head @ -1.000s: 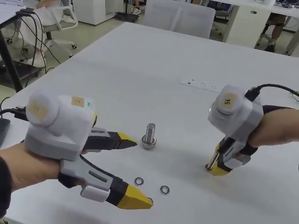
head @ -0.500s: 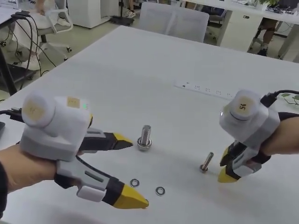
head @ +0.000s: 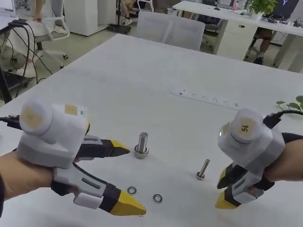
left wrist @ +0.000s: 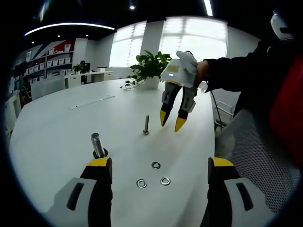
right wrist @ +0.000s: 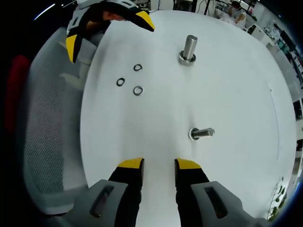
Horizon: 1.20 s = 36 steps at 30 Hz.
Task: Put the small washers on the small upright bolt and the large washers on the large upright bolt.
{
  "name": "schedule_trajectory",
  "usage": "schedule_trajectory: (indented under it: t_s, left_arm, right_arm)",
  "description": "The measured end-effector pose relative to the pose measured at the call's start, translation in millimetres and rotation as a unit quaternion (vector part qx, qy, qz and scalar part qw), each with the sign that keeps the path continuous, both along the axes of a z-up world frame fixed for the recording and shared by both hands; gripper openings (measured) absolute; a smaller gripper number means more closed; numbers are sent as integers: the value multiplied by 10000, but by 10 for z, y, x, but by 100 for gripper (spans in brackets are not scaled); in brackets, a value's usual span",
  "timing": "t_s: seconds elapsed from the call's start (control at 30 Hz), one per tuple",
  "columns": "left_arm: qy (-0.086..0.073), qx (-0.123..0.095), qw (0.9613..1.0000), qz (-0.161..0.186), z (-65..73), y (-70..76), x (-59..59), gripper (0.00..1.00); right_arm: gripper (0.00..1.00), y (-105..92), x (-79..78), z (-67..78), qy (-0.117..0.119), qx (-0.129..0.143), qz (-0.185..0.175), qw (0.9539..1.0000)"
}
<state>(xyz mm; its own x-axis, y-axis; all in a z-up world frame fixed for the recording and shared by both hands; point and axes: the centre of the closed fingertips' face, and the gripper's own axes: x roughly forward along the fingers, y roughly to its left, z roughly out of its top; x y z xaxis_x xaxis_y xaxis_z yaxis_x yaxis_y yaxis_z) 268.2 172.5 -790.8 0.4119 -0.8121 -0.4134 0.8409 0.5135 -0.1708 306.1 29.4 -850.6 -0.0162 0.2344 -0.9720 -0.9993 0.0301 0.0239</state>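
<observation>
The large bolt [head: 141, 144] stands upright on the white table [head: 142, 85], thread up. The small bolt [head: 202, 169] stands on its head to its right. Three small washers [left wrist: 155, 165] lie flat in front of the large bolt, also seen as washers [right wrist: 138, 67] in the right gripper view. My left gripper [head: 128, 179] is wide open, its jaws on either side of the washers [head: 131, 190] and just above the table. My right gripper [head: 222, 191] is open and holds nothing, a little to the near right of the small bolt [right wrist: 201, 133]. The large bolt [right wrist: 189, 49] is farther off.
A white power strip [head: 203, 98] lies across the table beyond the bolts. A grey chair [head: 170, 29] stands at the far edge, and plant leaves [head: 293, 104] reach in at the right. Desks and people fill the room behind.
My right gripper has let go of the small bolt, which now stands by itself, and has drawn back toward me. The left gripper stays open over the washers.
</observation>
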Motion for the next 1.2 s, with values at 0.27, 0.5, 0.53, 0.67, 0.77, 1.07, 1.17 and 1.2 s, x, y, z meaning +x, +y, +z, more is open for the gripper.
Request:
schedule_trajectory:
  t_s: [0.27, 0.5, 0.53, 0.67, 0.77, 1.07, 1.17, 1.2]
  left_arm:
    - [-19, 54, 10000, -10, 8, 7, -3, 82]
    - [1, 103, 9999, 19, -14, 24, -5, 81]
    - [1, 107, 9999, 22, -15, 26, -5, 81]
    - [-5, 116, 9999, 39, -14, 34, -8, 81]
    - [-6, 116, 9999, 61, -19, 47, -3, 80]
    - [-6, 106, 9999, 82, -29, 54, -9, 79]
    - [-17, 91, 9999, 88, -23, 56, -7, 79]
    - [-18, 91, 9999, 89, -24, 57, -7, 78]
  right_arm:
    - [27, 258, -261, -19, 102, 76, 416, 9991]
    - [27, 587, -390, -39, 147, 195, 756, 9968]
    - [27, 624, -399, -43, 155, 201, 788, 9966]
    - [27, 797, -402, -60, 156, 274, 915, 9953]
    - [27, 878, -367, -93, 131, 278, 975, 9948]
    - [26, 1023, -325, -166, 79, 212, 1127, 9934]
    - [26, 1048, -283, -189, 5, 145, 1190, 9928]
    - [26, 1054, -277, -190, 6, 146, 1195, 9927]
